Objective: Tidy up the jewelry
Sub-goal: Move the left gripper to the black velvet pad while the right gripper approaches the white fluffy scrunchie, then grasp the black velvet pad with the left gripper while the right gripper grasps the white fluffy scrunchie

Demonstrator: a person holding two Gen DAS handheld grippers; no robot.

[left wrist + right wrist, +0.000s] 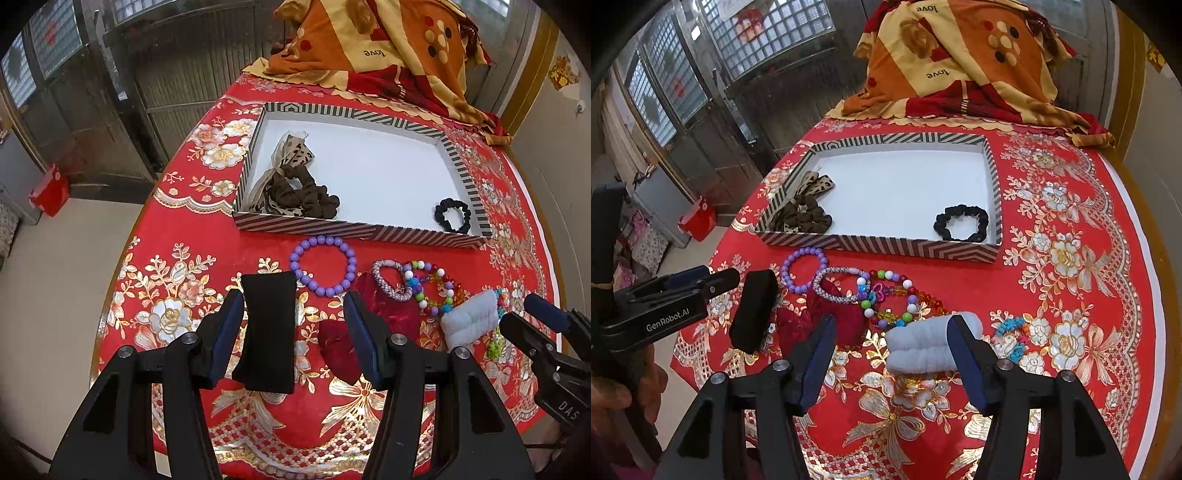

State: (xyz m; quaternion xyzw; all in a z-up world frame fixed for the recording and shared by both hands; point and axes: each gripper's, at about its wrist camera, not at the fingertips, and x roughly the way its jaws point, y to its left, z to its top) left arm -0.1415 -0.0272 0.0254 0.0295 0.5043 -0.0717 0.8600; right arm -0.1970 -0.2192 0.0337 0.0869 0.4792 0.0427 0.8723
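Observation:
A striped box (pixel 354 230) (pixel 886 247) holds a brown scrunchie with leopard ribbon (pixel 295 192) (pixel 805 218) and a black scrunchie (pixel 452 216) (pixel 962 223). In front of the box lie a purple bead bracelet (pixel 349 264) (pixel 805 253), a lilac bangle (pixel 378 278) (pixel 834 271), a multicoloured bracelet (pixel 439 273) (pixel 905 284) and a dark red scrunchie (pixel 395 317) (pixel 849 317). My left gripper (pixel 293 299) (pixel 720 277) is open over a black band (pixel 267 332) (pixel 753 314). My right gripper (pixel 892 325) (pixel 521 312) is open around a pale folded band (pixel 923 347) (pixel 469 321), which lies on the cloth.
A folded orange blanket (pixel 369 48) (pixel 953 62) lies at the table's far end. A blue bead bracelet (pixel 1012 339) sits right of the pale band. The red flowered tablecloth (pixel 1071 221) drops off at left. A red box (pixel 698 221) stands on the floor.

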